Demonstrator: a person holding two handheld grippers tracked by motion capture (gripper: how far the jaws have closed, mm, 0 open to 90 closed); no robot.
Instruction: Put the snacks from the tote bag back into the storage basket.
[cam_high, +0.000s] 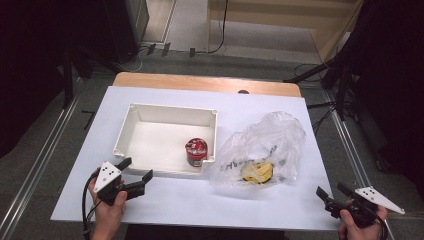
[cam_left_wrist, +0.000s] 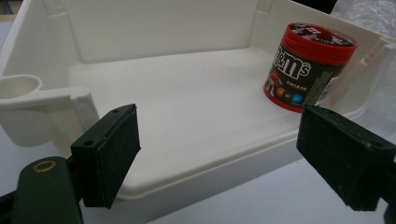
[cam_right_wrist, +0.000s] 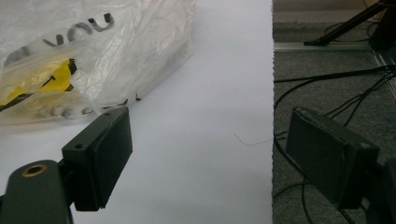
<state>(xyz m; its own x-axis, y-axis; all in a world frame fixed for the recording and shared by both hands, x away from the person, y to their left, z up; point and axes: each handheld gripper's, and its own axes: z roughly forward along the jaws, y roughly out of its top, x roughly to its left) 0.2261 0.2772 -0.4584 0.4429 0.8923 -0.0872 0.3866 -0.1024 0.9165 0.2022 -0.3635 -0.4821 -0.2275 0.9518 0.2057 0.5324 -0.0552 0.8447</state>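
Observation:
A white plastic bin (cam_high: 150, 111) sits on the white table sheet, and a red-lidded M&M's tub (cam_high: 196, 151) stands upright in its near right corner. My left gripper (cam_high: 135, 169) hovers open just outside the bin's near left corner. In the left gripper view its jaws straddle the bin's front rim (cam_left_wrist: 205, 175), with the tub (cam_left_wrist: 306, 65) farther in at the right. A crumpled clear plastic bag (cam_high: 267, 140) with a yellow item (cam_high: 259, 172) inside lies right of the bin. My right gripper (cam_high: 332, 192) is open at the table's near right corner, with the bag (cam_right_wrist: 93, 51) ahead on its left.
The white sheet (cam_high: 165, 200) covers a wooden table whose far edge (cam_high: 205, 82) shows. Beyond the right table edge lie grey floor and black cables (cam_right_wrist: 336, 79). Metal rails (cam_high: 40, 165) run along the floor on both sides.

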